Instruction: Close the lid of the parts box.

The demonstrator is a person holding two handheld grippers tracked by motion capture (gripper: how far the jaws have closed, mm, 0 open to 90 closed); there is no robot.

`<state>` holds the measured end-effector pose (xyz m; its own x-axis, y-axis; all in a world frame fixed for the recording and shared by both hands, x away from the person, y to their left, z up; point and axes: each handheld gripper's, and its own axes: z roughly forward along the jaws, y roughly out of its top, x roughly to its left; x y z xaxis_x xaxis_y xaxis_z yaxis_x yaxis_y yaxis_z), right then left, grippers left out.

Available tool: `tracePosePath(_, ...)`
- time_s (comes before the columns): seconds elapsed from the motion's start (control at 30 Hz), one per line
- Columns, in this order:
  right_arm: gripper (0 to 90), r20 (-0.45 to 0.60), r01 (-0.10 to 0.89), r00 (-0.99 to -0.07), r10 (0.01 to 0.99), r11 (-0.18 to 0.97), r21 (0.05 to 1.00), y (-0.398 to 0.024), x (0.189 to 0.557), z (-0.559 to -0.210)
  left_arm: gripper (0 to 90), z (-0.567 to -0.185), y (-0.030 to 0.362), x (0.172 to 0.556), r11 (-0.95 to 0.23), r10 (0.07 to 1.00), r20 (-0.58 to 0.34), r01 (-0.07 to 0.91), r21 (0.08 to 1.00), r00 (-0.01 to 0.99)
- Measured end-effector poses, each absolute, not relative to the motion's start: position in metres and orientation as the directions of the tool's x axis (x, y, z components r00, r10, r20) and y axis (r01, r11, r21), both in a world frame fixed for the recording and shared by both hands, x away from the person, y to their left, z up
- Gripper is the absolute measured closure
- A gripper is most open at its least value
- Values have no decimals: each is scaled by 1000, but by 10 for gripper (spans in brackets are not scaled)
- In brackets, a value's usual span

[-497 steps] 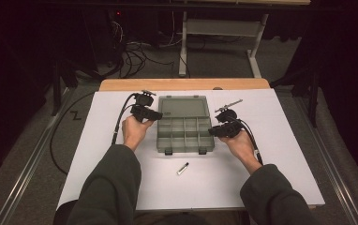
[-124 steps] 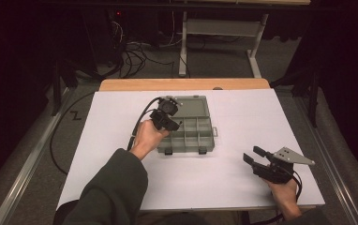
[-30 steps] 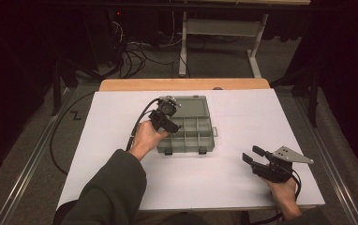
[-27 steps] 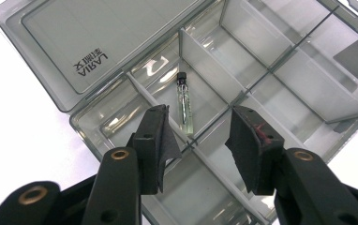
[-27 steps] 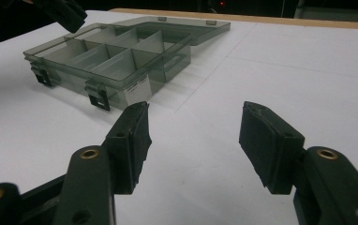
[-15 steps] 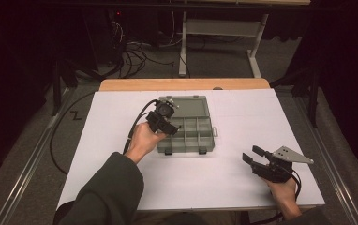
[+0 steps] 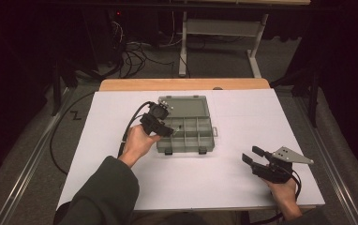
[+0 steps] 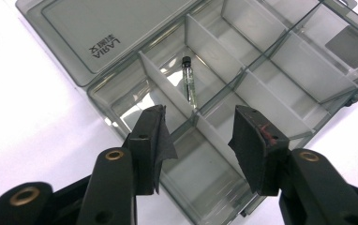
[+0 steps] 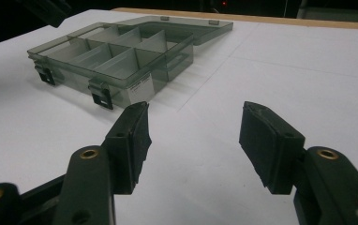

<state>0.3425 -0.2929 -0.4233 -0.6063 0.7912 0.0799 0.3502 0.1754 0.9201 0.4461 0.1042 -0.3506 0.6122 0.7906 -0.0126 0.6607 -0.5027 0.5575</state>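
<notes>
A smoky clear organizer box point(image 7: 204, 136) lies open on the white table, its lid point(image 7: 186, 104) folded back. A small glass vial with a black cap point(image 8: 189, 82) lies in one compartment near a divider. My left gripper point(image 7: 167, 131) hovers over the box's left side. In the left gripper view it point(image 8: 200, 126) looks down on the compartments; its jaws have just been opening, with nothing between them. My right gripper point(image 7: 249, 154) rests open and empty near the table's front right, and its own view point(image 9: 193, 122) faces the box point(image 9: 121, 56).
The white table sheet point(image 7: 242, 117) has bare room to the right of and in front of the box. A wooden strip point(image 7: 182, 84) runs along the far edge. Cables and a desk frame point(image 7: 224, 28) lie on the dark floor beyond.
Since the earliest frame, the vial has left the table in front of the box, and the right hand has drawn back to the front right. Over the last second the left gripper shifted slightly left.
</notes>
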Motion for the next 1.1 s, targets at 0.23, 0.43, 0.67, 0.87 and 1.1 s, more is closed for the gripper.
tracePosePath(0.23,441,80,350,-606,792,174,921,-293,341,-423,537,-351,115,444,-482,806,-19,673,561,592)
tracePosePath(0.43,440,81,349,-608,790,175,920,-293,341,-423,534,-352,121,444,-471,815,-20,682,558,580)
tracePosePath(0.67,439,79,348,-608,790,176,921,-293,341,-423,534,-351,130,444,-451,827,-26,691,565,561)
tracePosePath(0.87,438,78,351,-610,789,181,919,-292,342,-423,532,-351,138,445,-429,838,-38,701,570,544)
tracePosePath(1.1,436,83,356,-607,790,177,918,-292,342,-423,527,-352,146,447,-410,850,-50,718,563,525)
